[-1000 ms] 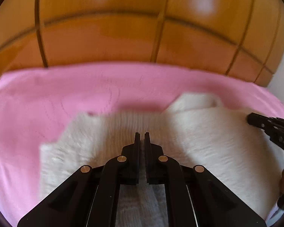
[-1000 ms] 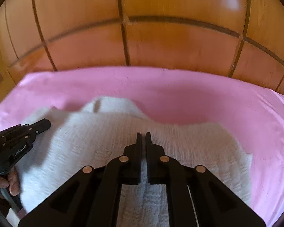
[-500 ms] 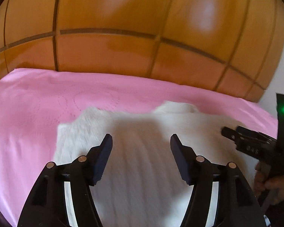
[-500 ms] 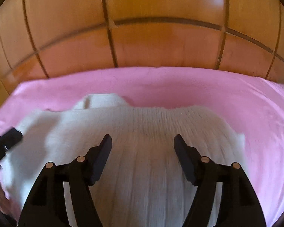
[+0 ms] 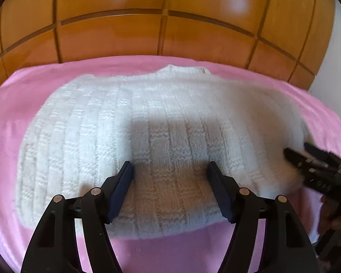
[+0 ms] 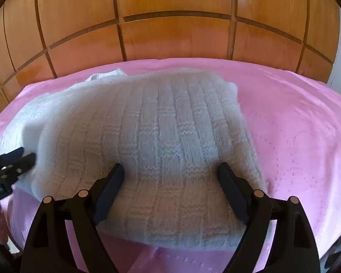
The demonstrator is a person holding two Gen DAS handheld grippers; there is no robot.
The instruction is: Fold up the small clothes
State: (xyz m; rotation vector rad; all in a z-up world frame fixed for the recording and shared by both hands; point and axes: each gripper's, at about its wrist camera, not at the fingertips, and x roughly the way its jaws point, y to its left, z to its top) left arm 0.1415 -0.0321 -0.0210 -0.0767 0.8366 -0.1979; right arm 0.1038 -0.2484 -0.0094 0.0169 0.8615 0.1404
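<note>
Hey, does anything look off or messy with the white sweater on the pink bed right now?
Nothing stands out. The white knitted sweater lies flat on the pink bedspread, collar toward the headboard, with no visible damage.

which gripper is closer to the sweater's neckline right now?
Left, as a judgement. The neckline lies nearly straight ahead of the left gripper, and up and to the left of the right gripper. Both hover with jaws open over the near hem of the white sweater.
</note>
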